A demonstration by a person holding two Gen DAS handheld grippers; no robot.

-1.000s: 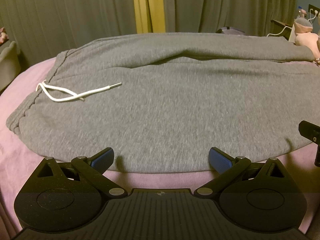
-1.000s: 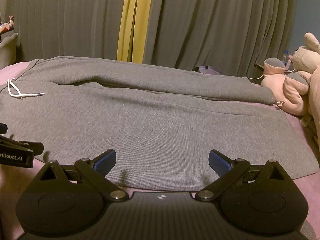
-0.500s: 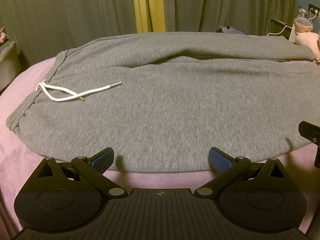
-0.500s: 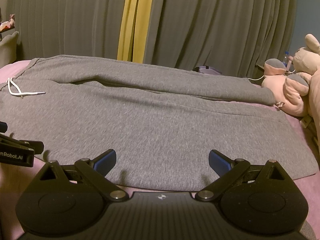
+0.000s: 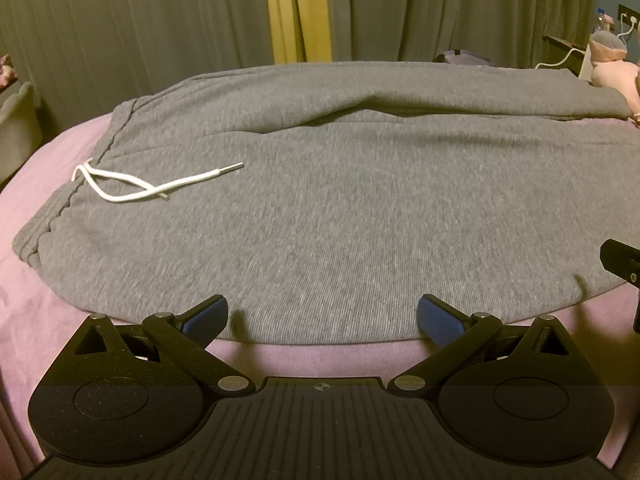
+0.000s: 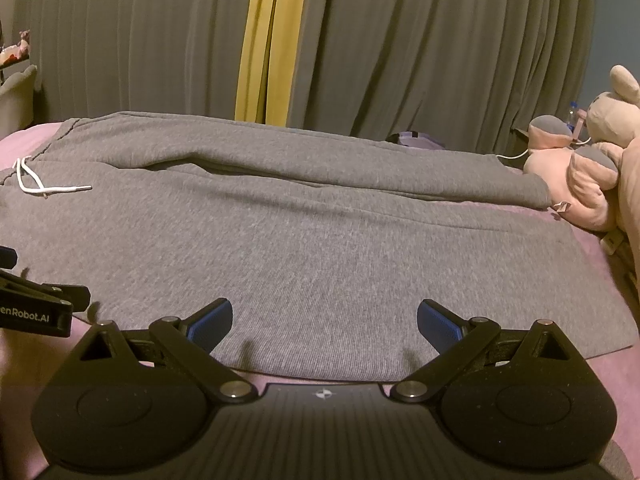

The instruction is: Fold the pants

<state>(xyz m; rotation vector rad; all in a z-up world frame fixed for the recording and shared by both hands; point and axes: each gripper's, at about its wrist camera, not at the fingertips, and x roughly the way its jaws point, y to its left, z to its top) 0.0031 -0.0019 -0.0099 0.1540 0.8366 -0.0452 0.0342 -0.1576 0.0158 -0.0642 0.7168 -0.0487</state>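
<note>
Grey knit sweatpants (image 5: 340, 208): spread flat across the pink bedsheet (image 5: 24, 184), waistband at the left end, legs running right, far leg lying partly over the near one.
White drawstring (image 5: 136, 188): loose on the pants just right of the waistband.
Left gripper (image 5: 322, 320): blue-padded fingers spread wide, empty, at the pants' near edge.
Right gripper (image 6: 324, 322): likewise spread, empty, at the near edge further along the legs.
Pink plush toys (image 6: 592, 176): beyond the leg cuffs.
Grey curtains (image 6: 400, 40): behind the pants.
</note>
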